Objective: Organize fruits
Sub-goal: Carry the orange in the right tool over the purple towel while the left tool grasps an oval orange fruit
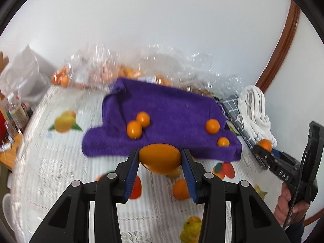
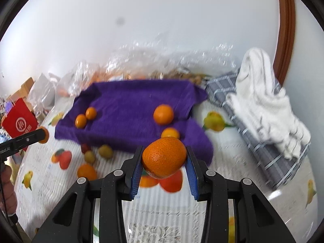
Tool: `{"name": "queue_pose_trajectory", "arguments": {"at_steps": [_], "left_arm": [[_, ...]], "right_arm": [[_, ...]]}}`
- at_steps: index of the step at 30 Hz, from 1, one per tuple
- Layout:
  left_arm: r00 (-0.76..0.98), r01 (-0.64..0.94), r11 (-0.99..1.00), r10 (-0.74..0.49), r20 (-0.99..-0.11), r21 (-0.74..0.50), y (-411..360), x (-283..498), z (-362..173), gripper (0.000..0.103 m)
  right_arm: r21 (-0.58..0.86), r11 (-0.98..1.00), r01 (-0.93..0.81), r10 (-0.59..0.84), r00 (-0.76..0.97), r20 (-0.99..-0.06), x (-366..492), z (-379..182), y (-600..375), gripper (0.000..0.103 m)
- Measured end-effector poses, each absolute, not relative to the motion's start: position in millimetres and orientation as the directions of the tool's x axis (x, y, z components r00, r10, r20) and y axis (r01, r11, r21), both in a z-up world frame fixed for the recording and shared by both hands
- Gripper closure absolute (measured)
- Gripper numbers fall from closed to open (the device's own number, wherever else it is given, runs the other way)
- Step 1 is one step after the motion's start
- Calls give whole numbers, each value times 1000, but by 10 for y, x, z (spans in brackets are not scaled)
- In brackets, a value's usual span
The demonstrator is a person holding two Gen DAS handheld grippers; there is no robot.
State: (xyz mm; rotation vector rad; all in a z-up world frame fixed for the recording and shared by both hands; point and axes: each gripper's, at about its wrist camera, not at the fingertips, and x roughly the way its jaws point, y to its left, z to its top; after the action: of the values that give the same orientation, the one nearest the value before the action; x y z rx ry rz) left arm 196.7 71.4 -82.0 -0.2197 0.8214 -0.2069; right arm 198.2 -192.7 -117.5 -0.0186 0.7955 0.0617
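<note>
the left gripper (image 1: 160, 158) pinches a smooth orange fruit (image 1: 160, 158) and the right gripper (image 2: 164, 158) a dimpled orange (image 2: 164, 157), both above the table's near edge, so carry them level to the purple towel (image 1: 162, 109) and release gently.

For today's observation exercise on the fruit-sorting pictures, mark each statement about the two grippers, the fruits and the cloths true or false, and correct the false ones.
1. The left gripper holds a smooth orange fruit. True.
2. The right gripper is empty. False: its blue pads clamp a dimpled mandarin.
3. Four orange fruits lie on the purple towel. True.
4. The white cloth lies on the purple towel. False: it lies on a grey checked cloth.
5. The tablecloth is plain. False: it carries printed fruit pictures.
</note>
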Motion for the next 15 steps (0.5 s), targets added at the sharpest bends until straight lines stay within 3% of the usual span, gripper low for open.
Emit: {"name": "queue_pose_trajectory", "arguments": {"at_steps": [15], "left_arm": [[740,76,976,-193,-644,-206,738,2194,-336,63]], "right_arm": [[19,999,-35,39,755,-655,2335,-748,-1960,64]]}}
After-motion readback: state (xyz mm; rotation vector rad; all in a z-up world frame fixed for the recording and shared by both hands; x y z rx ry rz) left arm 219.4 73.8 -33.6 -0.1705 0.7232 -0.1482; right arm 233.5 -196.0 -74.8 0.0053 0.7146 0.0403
